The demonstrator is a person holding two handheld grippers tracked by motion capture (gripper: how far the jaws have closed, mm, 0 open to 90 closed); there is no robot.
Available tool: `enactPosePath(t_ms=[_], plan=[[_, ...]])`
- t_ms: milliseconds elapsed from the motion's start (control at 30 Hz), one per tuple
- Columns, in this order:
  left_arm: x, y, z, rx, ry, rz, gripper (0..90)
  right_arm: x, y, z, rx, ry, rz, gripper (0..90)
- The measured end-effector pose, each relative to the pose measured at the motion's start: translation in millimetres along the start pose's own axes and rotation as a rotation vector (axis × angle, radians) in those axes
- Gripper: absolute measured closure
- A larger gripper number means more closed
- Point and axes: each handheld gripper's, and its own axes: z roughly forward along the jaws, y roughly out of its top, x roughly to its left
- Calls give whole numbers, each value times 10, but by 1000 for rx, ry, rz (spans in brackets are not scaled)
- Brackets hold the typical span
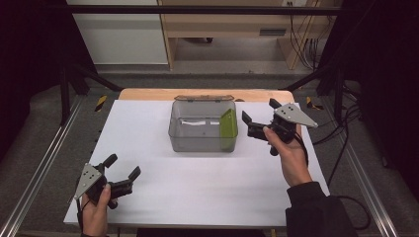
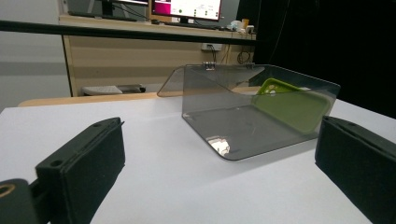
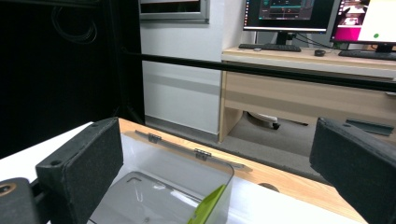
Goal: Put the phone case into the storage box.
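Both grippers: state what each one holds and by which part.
Nothing is held. The left gripper and the right gripper are both open and empty, apart from the clear box with its green case.

My table (image 1: 163, 187) has a white top with a strip of bare wood along its far edge at 12 o'clock. Beyond it, grey floor (image 1: 237, 64) runs to a pale wooden desk (image 3: 299, 88) carrying lit monitors (image 3: 289, 14) and a keyboard (image 3: 268, 47). At 11 o'clock stands a white cabinet (image 1: 123, 34). Black curtains (image 1: 29, 59) close off 9 and 3 o'clock, and a dark bar (image 1: 197, 9) crosses overhead.
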Motion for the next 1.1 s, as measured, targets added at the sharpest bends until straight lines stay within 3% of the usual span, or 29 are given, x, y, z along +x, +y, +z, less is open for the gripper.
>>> enactPosePath(t_ms=[633,833,1100], plan=[[34,-1,-10,0,-4,1,13,-320,21,-311,-10,-57,18,29],[48,2,-25,-4,0,1,13,-374,11,-381,-12,-61,23,28],[40,2,-31,1,-32,3,13,-407,12,-479,-15,-55,19,29]])
